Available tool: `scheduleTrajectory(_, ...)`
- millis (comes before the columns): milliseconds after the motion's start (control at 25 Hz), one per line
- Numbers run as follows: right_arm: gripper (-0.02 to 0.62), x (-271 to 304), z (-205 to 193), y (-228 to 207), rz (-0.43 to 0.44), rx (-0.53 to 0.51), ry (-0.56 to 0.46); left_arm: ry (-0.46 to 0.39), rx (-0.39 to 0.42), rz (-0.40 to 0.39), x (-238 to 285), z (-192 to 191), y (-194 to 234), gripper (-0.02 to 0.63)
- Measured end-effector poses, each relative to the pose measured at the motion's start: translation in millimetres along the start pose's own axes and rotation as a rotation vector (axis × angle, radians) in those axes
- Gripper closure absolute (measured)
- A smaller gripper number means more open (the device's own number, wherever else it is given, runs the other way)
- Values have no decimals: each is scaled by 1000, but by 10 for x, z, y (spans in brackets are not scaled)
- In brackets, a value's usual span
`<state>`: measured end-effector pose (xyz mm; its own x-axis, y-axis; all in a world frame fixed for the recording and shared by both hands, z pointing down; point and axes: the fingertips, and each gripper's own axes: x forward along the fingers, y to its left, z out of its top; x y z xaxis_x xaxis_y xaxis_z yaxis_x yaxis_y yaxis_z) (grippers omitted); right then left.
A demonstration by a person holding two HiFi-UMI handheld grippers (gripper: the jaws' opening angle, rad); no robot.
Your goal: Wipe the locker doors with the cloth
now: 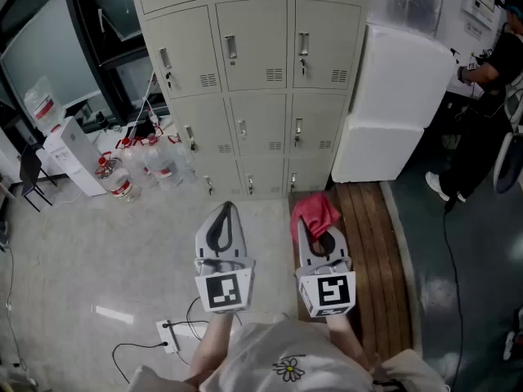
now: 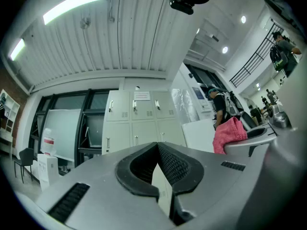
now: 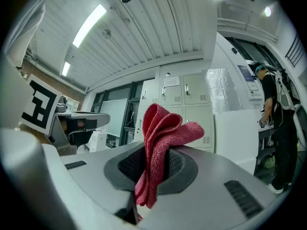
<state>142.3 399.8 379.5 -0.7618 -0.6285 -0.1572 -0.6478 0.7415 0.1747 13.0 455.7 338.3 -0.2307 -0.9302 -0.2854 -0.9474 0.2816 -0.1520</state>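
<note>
The cloth [image 3: 160, 143] is pinkish-red and nubbly, bunched into upright folds, pinched between the jaws of the right gripper [image 3: 154, 169]; the locker doors [image 1: 253, 80] are cream metal, all closed, in three columns with small handles and vent slots, well apart from it.

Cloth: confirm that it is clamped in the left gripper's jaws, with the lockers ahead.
Wrong on one point: the cloth is clamped in the right gripper jaws, as the right gripper view shows. The left gripper is shut on nothing. The lockers are indeed ahead.
</note>
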Motion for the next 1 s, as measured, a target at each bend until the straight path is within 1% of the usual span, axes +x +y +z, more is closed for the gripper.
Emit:
scheduleTrajectory(120, 568, 12, -33, 8, -4, 8, 8, 9, -3, 5, -17, -40, 17, 590)
scheduleTrajectory(360, 568, 53, -95, 32, 8, 43, 58, 29, 3, 15, -6, -85, 79, 590)
scheduleTrajectory(600, 569, 104, -150, -21, 43, -22, 49, 30, -1, 19, 82, -124, 55, 591)
scheduleTrajectory(680, 569, 89, -182, 3, 50, -86, 71, 46, 0, 19, 68, -129, 51, 589)
scheduleTrajectory(760, 569, 82, -241, 9, 46, -109, 109, 62, 16, 14, 67, -149, 50, 589)
scheduleTrajectory(840, 569, 110, -309, -28, 49, -81, 125, 69, 22, 10, 124, -208, 29, 589)
scheduleTrajectory(920, 568, 133, -362, -75, 54, -51, 121, 64, 2, 15, 190, -260, 14, 589)
scheduleTrajectory(1000, 569, 169, -394, -150, 45, -33, 119, 54, 0, 13, 279, -275, 5, 589)
